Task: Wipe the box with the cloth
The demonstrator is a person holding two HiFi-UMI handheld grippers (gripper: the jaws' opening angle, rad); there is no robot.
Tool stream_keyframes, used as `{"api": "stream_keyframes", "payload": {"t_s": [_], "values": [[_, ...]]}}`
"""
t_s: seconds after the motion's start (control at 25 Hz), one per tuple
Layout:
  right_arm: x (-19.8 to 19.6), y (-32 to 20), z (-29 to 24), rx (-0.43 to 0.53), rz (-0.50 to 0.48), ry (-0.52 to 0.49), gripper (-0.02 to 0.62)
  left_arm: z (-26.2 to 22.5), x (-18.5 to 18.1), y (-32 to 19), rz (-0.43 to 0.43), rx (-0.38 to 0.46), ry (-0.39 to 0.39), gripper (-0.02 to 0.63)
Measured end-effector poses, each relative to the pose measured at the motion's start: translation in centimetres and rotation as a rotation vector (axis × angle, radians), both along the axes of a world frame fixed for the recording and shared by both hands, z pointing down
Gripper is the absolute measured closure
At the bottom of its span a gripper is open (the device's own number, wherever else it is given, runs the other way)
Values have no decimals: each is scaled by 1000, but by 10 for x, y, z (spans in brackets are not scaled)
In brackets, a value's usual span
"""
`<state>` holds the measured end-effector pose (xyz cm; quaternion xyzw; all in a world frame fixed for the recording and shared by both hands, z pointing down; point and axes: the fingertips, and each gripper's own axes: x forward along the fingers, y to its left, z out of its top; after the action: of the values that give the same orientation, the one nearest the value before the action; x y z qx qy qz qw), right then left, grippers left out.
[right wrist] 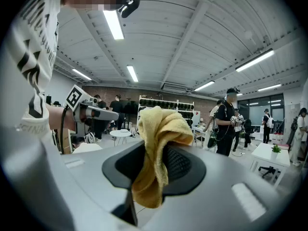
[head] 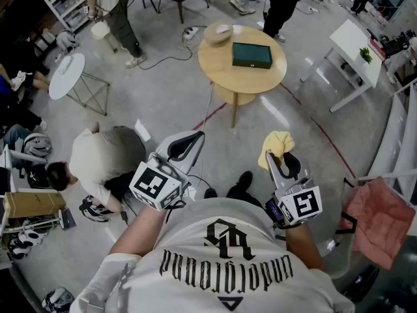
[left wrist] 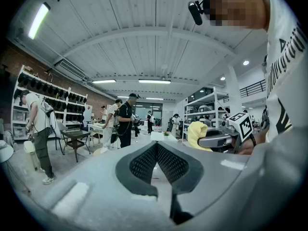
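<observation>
Two grippers: you hold the left gripper [head: 191,138] and the right gripper [head: 281,157] close in front of your chest, about level and apart from each other. Neither is near the work.
Left jaws: pressed together with nothing between them. In the left gripper view the mesh pads meet at the tips, so this hand is free, probably to steady the box later.
Right jaws: pinching the yellow cloth [right wrist: 160,129]. The fabric is caught between the pads, with a bunch standing past the tips and a tail hanging below them.
Why that grip: the bunch ahead of the tips looks meant to give you a soft face to press on the box, so the hard jaws need not touch it.
Box: the dark green box [head: 252,55] lies flat on the round wooden table [head: 221,70], toward its right side, well ahead of you across open floor.
Stage: you have the cloth in hand, but wiping has not begun and the cloth is far from the box.
Next move: you need to close the gap to the table, then lower the bunched cloth onto the box top.
Risk: the hanging tail could snag on the table edge. A crouching person [head: 98,158] is just to your left, so mind your step.
</observation>
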<state>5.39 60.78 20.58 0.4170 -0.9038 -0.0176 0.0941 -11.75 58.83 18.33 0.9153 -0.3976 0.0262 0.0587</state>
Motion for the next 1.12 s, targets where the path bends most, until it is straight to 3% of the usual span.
{"api": "stream_keyframes", "payload": {"t_s": [0.6, 1.12], "values": [[40, -77, 15, -28, -14, -16, 479, 18, 30, -76, -40, -53, -1, 600], [163, -176, 29, -53, -21, -7, 479, 36, 120, -175, -99, -72, -26, 600]]}}
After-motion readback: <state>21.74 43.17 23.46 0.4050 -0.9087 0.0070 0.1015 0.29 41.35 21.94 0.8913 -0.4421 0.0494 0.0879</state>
